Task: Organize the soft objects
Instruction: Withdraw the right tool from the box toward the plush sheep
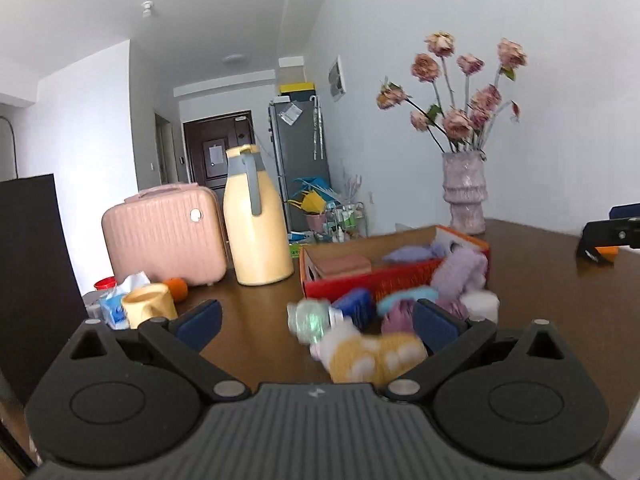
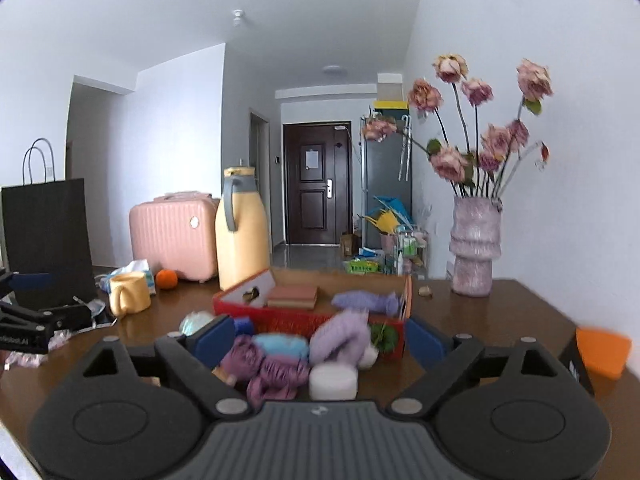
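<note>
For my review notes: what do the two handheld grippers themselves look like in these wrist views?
Both match: the left gripper and right gripper have a grey ribbed body with a small white logo, black angular linkage arms with silver pivot pins, round black housings, and dark blue pads on the fingers. No cables, hands or sleeves show.

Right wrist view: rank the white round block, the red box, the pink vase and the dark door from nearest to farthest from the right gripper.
1. White round block, between the open right gripper's fingers.
2. Red box, just behind the pile.
3. Pink vase, back right on the table.
4. Dark door, down the hallway.
</note>
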`<state>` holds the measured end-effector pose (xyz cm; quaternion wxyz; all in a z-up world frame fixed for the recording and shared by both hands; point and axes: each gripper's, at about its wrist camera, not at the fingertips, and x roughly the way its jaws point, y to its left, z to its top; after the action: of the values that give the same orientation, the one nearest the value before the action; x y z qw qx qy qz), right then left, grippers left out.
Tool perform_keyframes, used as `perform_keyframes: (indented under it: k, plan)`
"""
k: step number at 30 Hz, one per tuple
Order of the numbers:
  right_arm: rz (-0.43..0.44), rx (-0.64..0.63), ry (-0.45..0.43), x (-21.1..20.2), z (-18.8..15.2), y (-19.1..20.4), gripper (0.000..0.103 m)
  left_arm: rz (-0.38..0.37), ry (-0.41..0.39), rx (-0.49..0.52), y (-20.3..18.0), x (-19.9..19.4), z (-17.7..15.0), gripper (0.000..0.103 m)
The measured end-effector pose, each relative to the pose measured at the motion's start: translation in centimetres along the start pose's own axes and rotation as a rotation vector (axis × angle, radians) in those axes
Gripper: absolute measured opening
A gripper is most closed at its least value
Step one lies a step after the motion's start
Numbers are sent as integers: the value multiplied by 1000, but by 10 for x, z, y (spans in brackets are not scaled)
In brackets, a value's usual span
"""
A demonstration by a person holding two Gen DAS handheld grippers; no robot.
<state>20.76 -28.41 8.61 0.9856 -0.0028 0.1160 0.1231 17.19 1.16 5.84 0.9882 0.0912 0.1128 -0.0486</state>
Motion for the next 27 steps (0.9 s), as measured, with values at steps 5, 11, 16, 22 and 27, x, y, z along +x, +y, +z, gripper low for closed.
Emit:
perform_keyframes:
  k: [5,11,16,22,27]
  plan:
    - [-4,27,20,-26,-42,22,92,7,36,-23,0,-32,-34,103]
    - [11,16,45,-55,-83,49,95,5,65,-22,5,-52,-60,103]
    - [18,29,90,-64,-104,56,95,28,88,-75,16,-45,-60,103]
    - [14,48,99,-58,-105,55,95,35,114,-90,21,-33,-61,103]
    - [16,63,116,-47,-104,52,94,24,127,-92,20,-19,-57,103]
